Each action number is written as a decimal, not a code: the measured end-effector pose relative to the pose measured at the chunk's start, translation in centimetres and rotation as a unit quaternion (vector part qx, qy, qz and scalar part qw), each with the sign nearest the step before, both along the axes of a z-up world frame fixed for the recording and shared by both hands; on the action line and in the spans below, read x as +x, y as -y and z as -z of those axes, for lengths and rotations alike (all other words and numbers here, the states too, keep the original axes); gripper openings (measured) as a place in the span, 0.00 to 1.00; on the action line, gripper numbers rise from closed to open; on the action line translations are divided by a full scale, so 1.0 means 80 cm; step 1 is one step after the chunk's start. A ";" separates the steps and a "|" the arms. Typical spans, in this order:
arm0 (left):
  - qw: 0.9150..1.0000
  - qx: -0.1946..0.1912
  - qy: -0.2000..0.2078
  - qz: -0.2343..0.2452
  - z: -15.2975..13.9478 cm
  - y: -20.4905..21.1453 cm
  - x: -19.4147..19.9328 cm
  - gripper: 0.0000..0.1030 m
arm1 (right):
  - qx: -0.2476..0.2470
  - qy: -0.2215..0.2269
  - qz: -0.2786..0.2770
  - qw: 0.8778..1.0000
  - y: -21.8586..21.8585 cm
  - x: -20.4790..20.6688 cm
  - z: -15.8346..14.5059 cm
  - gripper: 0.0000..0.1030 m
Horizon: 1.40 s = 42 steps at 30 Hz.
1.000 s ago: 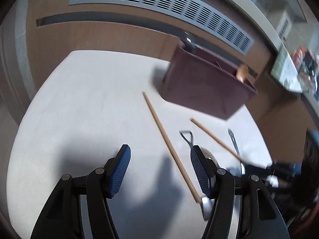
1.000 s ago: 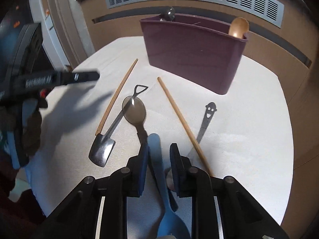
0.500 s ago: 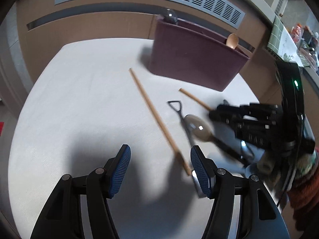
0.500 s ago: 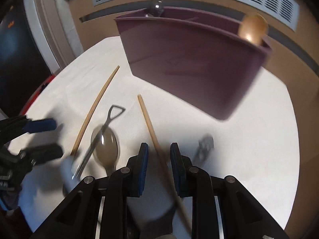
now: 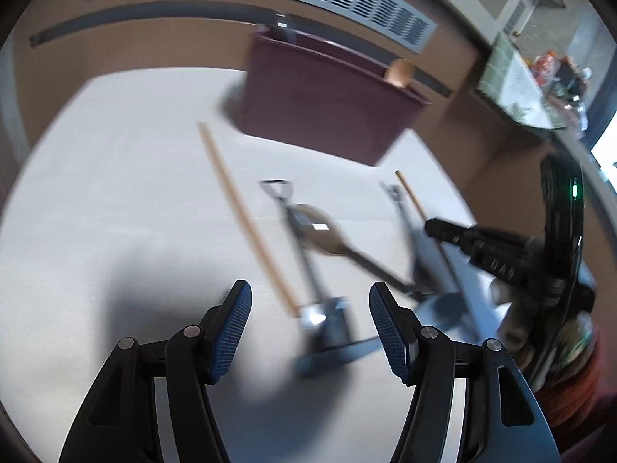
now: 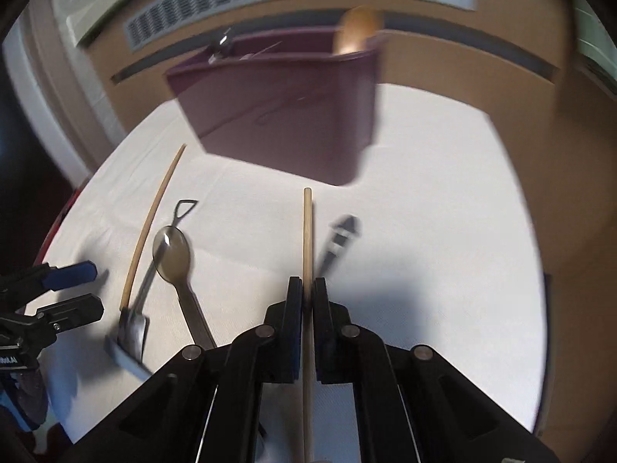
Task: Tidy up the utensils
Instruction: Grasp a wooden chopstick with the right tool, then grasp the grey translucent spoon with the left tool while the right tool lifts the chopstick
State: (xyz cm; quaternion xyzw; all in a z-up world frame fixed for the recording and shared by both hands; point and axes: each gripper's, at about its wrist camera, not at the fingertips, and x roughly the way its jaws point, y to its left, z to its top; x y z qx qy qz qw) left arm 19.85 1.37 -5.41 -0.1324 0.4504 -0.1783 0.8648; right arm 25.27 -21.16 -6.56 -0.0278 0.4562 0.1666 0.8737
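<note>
Chopstick (image 6: 307, 231): clamped between the pads of your right claw (image 6: 307, 289), its free end pointing toward the maroon bin (image 6: 285, 115) on the white worktop (image 6: 443, 231). Second chopstick (image 5: 246, 216), shovel-handled spoon (image 5: 304, 247) and brown spoon (image 5: 327, 231): blurred ahead of your left claw (image 5: 310, 312), jaws spread, empty. Bare worktop lies right of the held stick, up to the edge.
</note>
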 end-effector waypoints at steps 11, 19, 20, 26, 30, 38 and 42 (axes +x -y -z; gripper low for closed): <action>0.999 0.008 -0.033 0.002 0.009 0.067 0.049 0.62 | 0.027 0.013 0.059 0.998 0.053 -0.054 0.005 0.04; 0.996 0.084 -0.013 -0.005 0.015 0.103 0.100 0.63 | 0.026 0.026 0.066 0.997 0.060 -0.056 0.008 0.05; 0.996 0.093 -0.009 -0.001 0.015 0.110 0.105 0.64 | 0.024 0.025 0.066 0.997 0.059 -0.055 0.009 0.05; 0.990 0.135 0.007 0.025 0.021 0.142 0.120 0.68 | 0.017 0.023 0.065 0.997 0.061 -0.052 0.013 0.06; 0.986 0.161 0.024 0.047 0.025 0.149 0.115 0.68 | -0.007 0.022 0.051 0.998 0.053 -0.048 0.014 0.11; 0.991 0.126 0.006 0.044 0.023 0.105 0.097 0.70 | -0.052 0.027 0.022 0.998 0.033 -0.025 0.017 0.19; 0.993 0.118 -0.004 0.024 0.025 0.092 0.092 0.70 | -0.049 0.037 0.016 0.998 0.033 -0.020 0.019 0.06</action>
